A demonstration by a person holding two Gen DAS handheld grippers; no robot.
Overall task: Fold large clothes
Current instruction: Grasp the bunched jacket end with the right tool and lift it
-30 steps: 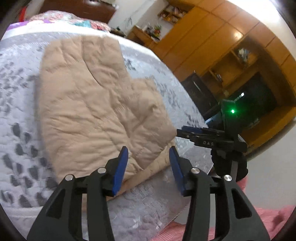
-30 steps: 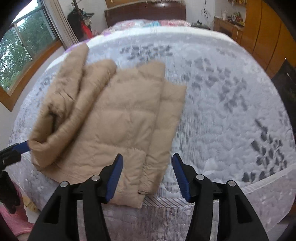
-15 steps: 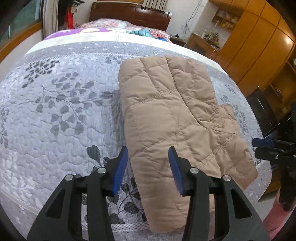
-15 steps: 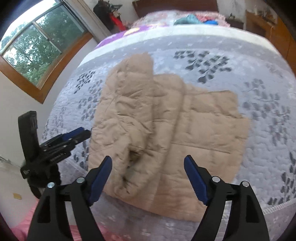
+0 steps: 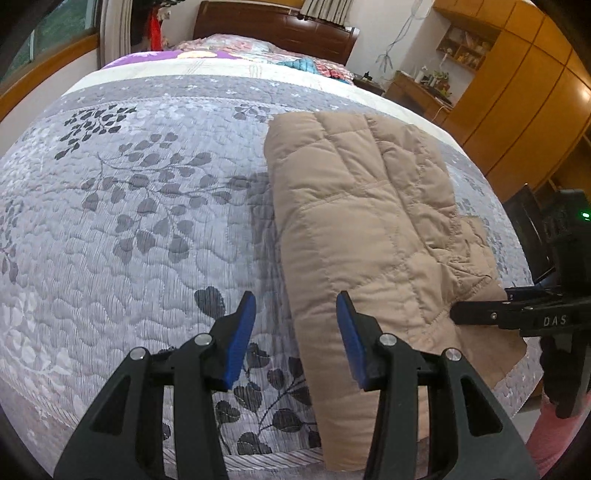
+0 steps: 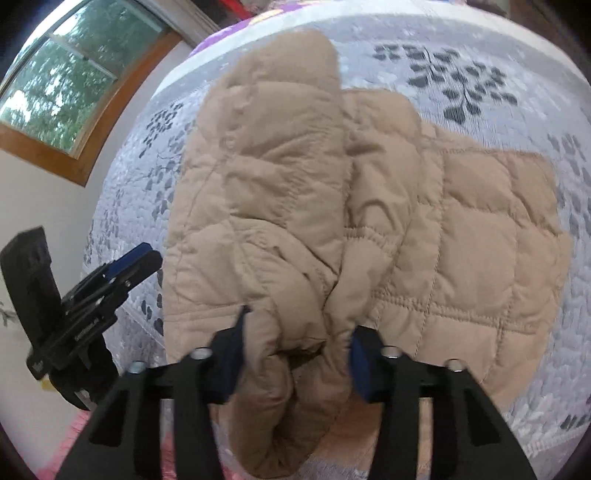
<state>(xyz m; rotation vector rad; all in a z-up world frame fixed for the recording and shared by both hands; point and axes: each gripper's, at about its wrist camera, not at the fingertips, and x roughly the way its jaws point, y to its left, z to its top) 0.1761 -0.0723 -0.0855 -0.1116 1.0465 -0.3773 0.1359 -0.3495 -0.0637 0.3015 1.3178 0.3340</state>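
A tan quilted jacket [image 5: 362,221] lies folded on the grey leaf-patterned bedspread [image 5: 129,221], near the bed's front edge. My left gripper [image 5: 295,321] hovers open at the jacket's left edge; only bedspread and the jacket's border show between its blue pads. In the right wrist view a thick rolled fold of the jacket [image 6: 443,229] fills the gap of my right gripper [image 6: 299,350], whose jaws are closing, both pads against the fabric. Each gripper shows in the other's view: the right gripper [image 5: 458,314] at the jacket's near right corner, the left gripper [image 6: 144,258] off the jacket's left side.
A dark wooden headboard [image 5: 273,29] and colourful bedding lie at the bed's far end. Wooden wardrobes [image 5: 517,74] line the right wall, and a window [image 6: 55,85] is on the left. A pink sleeve [image 5: 550,435] shows at the lower right.
My right gripper moved in over the jacket's thick near fold, spread wide, then narrowed around it. The left view swung left, so the jacket now sits to the right.
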